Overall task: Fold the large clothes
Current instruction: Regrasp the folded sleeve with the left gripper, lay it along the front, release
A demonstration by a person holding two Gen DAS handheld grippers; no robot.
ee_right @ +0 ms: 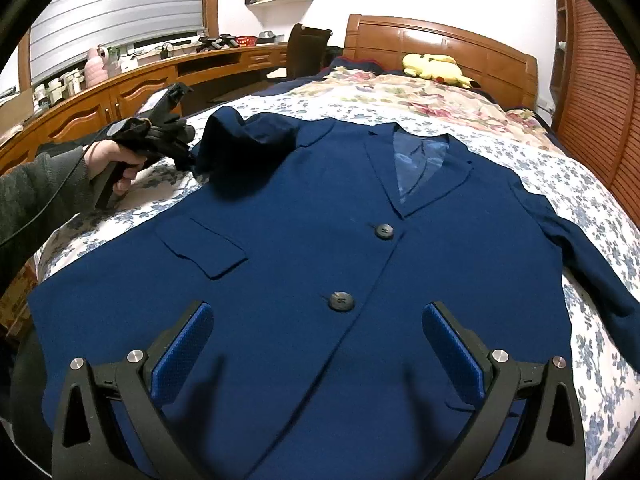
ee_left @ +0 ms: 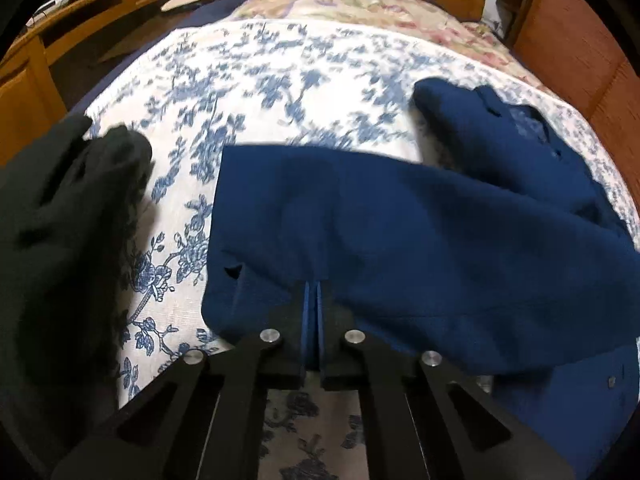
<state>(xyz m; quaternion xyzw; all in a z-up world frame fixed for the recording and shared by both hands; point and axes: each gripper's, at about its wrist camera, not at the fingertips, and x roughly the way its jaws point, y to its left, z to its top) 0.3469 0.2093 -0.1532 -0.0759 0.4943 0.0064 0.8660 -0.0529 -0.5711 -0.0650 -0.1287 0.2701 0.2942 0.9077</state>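
Note:
A navy blue suit jacket lies face up on the bed, buttoned, collar toward the headboard. My left gripper is shut on the jacket's left sleeve and holds it lifted over the jacket's shoulder; in the right wrist view the gripper shows at the left with the sleeve end bunched above the jacket. My right gripper is open and empty, hovering over the jacket's lower front near the bottom button. The right sleeve lies out to the right.
The bed has a blue-floral white sheet and a flowered quilt by the wooden headboard. A yellow plush toy lies there. A dark garment sits at left. A wooden desk runs along the left; a wardrobe stands at right.

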